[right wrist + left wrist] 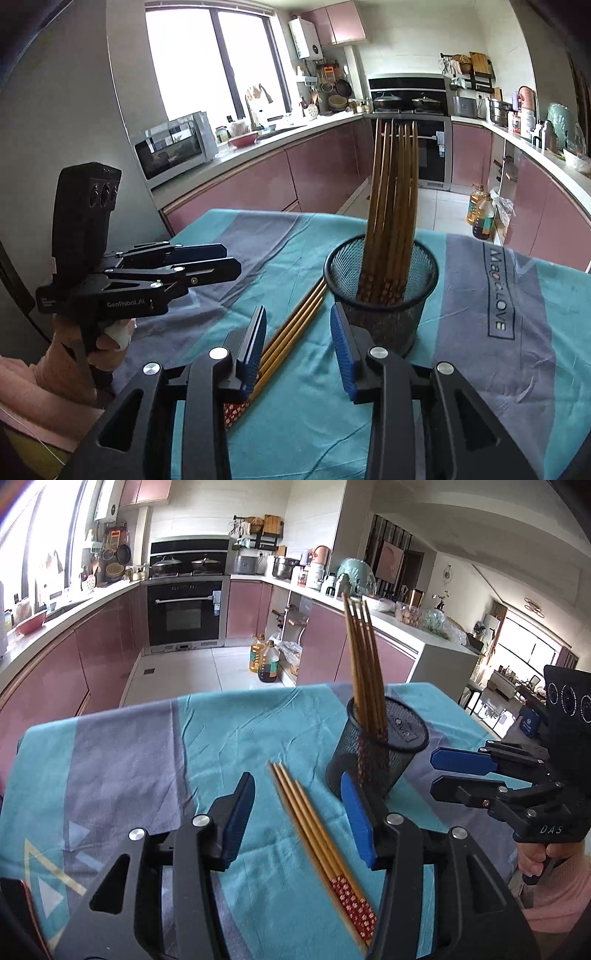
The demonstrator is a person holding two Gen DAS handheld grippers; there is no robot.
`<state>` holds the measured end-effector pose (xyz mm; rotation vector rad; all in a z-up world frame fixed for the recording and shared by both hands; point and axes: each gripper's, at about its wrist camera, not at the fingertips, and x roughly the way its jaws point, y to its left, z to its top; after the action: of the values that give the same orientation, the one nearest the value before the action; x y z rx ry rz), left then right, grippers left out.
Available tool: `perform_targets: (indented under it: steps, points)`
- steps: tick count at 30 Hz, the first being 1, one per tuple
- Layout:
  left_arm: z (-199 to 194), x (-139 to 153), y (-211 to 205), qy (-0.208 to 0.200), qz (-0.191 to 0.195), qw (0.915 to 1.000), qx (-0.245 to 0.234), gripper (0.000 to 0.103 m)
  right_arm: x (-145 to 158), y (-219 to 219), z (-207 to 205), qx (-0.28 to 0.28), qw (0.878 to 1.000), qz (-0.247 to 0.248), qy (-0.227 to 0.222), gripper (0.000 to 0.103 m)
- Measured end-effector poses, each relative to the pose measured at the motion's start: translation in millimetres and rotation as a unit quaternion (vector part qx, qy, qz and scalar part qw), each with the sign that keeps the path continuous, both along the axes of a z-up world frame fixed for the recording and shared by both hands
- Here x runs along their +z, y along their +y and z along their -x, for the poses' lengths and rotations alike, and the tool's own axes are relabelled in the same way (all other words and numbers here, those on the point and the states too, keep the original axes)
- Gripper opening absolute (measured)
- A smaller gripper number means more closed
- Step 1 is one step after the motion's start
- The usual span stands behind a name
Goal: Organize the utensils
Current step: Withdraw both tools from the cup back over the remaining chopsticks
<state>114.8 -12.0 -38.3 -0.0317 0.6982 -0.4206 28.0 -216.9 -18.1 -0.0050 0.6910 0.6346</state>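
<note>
The left hand-held gripper [297, 818] hangs with its fingers apart and nothing between them. Directly ahead of it and a little below, a bundle of loose chopsticks [317, 843] lies flat on the desk [122, 746], red patterned ends toward the gripper, thin tips pointing away. Just beyond its right finger stands a black mesh cup [382, 751], with more chopsticks [364, 664] already upright inside, leaning toward the cup's left rim.

The right hand-held gripper [298, 349] is likewise spread and empty. The loose bundle [291, 328] runs under its left finger, and the cup [384, 295] sits just ahead of its right finger.

From here, the likely step is closing on the loose bundle, and that looks chancy. The sticks lie side by side, so a squeeze could roll them apart or catch only some. Both grippers are near the cup, which appears light; a nudge from a finger might tip it and spill the standing sticks. Those leaning sticks also crowd the mouth, so new ones could jam against them on the way in.
</note>
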Motion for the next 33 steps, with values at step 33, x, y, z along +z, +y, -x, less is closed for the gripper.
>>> perform_targets:
  steps: [33]
  points:
    - [-9,-76,-9,0.087,-0.043,0.9953,-0.002,0.049,-76,53,-13,-0.013,0.995,0.068,0.079,0.034]
